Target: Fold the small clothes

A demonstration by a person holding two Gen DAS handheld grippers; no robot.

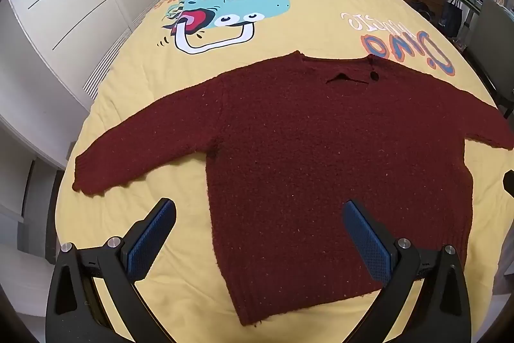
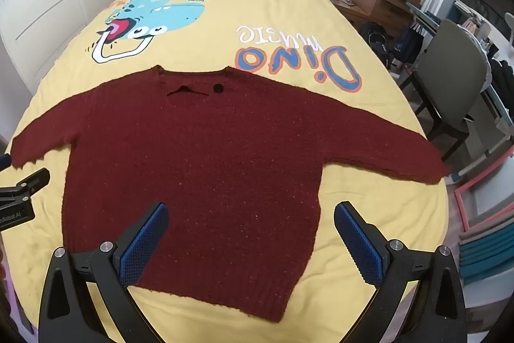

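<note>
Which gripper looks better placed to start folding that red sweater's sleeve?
Probably the left gripper: the sweater's left sleeve cuff lies close ahead of its open jaws. The right gripper, also open, sits farther from its sleeve cuff.

Bright, even, soft light in both views, perhaps from a window at right; shadows are faint. Sharp at centre; fisheye bends the bed (image 1: 289, 31) edges, and the corners go black.
</note>
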